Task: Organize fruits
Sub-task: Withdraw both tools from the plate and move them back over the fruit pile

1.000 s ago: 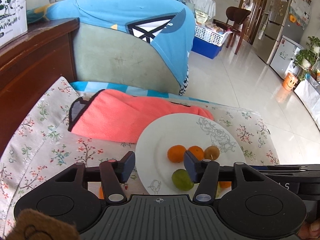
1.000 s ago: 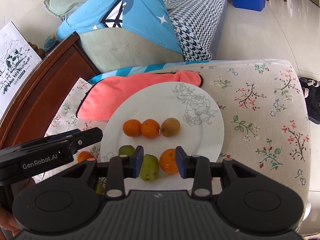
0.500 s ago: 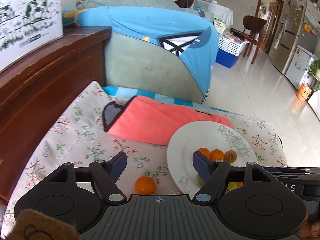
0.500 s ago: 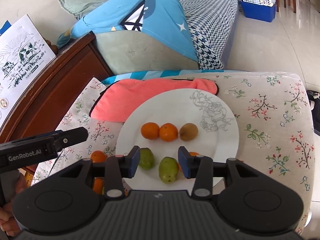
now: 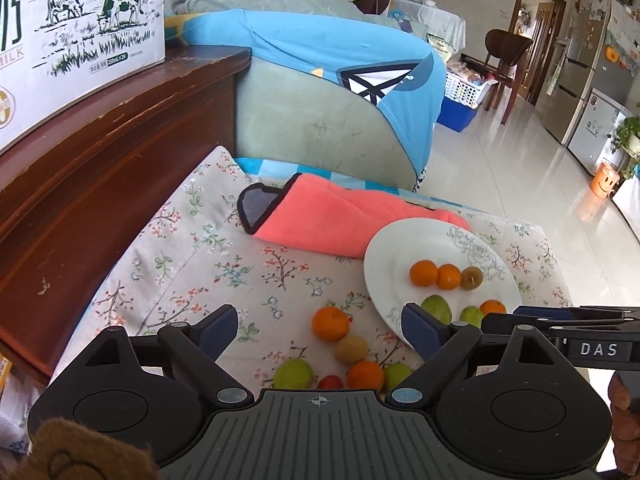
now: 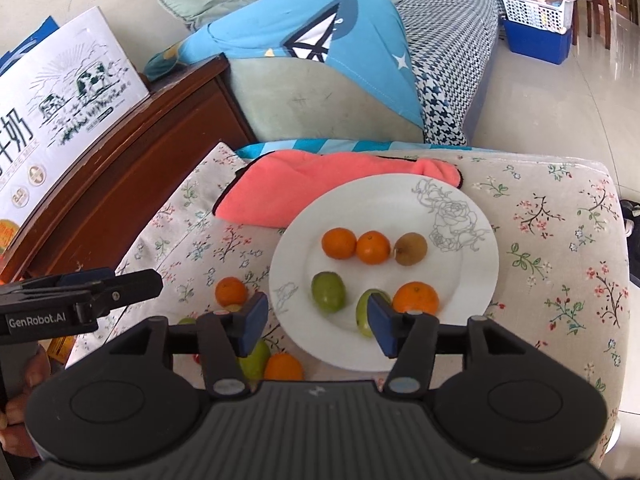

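Fruits (image 6: 339, 243), six, lie on the plate (image 6: 472, 280); both grippers' fingers (image 6: 252, 322) are opening, empty.

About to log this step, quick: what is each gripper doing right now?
Left gripper: jaws opening, nothing held.
Right gripper: jaws opening, nothing held.

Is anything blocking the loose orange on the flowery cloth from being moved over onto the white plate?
Nothing visible. The loose round orange lies on the floral cloth just beside the white rose-patterned plate, with only bare cloth between them. The plate's near-left part is free.
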`<action>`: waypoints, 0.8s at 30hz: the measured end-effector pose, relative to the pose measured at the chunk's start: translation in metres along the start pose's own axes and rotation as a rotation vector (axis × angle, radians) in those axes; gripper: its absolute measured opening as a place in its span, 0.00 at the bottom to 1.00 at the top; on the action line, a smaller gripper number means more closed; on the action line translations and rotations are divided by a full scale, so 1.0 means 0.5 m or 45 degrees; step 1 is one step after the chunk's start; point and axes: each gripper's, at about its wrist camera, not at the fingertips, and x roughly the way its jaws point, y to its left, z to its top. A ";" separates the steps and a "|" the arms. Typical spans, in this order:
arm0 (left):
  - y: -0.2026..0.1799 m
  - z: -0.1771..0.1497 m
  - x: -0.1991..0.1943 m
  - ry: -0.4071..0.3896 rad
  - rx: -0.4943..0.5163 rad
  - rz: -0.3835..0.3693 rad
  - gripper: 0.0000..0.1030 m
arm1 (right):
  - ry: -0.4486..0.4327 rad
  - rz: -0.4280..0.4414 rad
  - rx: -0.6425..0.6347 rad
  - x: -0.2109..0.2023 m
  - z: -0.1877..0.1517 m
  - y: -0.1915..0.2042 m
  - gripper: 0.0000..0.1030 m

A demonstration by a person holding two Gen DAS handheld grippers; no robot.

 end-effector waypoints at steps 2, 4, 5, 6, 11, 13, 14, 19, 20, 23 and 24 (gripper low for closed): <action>0.006 -0.008 -0.005 0.008 0.016 0.017 0.89 | 0.003 0.006 -0.019 -0.006 -0.010 0.008 0.58; 0.014 -0.016 -0.008 0.024 0.018 0.026 0.89 | 0.011 0.009 -0.037 -0.010 -0.021 0.016 0.60; 0.017 -0.020 -0.011 0.032 0.015 0.023 0.89 | 0.018 0.012 -0.043 -0.011 -0.026 0.020 0.60; 0.021 -0.023 -0.013 0.039 0.011 0.020 0.89 | 0.024 0.015 -0.048 -0.012 -0.031 0.024 0.60; 0.029 -0.043 -0.026 0.059 0.029 0.039 0.90 | 0.047 0.036 -0.080 -0.018 -0.058 0.041 0.66; 0.037 -0.051 -0.030 0.066 0.026 0.050 0.90 | 0.054 0.033 -0.097 -0.021 -0.070 0.048 0.66; 0.043 -0.054 -0.033 0.068 0.017 0.057 0.90 | 0.059 0.032 -0.104 -0.022 -0.077 0.051 0.66; 0.077 -0.069 -0.046 0.069 -0.019 0.109 0.90 | 0.070 0.031 -0.130 -0.031 -0.107 0.059 0.66; 0.082 -0.071 -0.046 0.074 -0.018 0.114 0.90 | 0.073 0.031 -0.137 -0.032 -0.111 0.060 0.66; 0.096 -0.079 -0.040 0.104 -0.007 0.128 0.90 | 0.083 0.025 -0.166 -0.029 -0.120 0.065 0.66; 0.099 -0.082 -0.036 0.120 -0.003 0.131 0.90 | 0.088 0.023 -0.176 -0.027 -0.121 0.066 0.66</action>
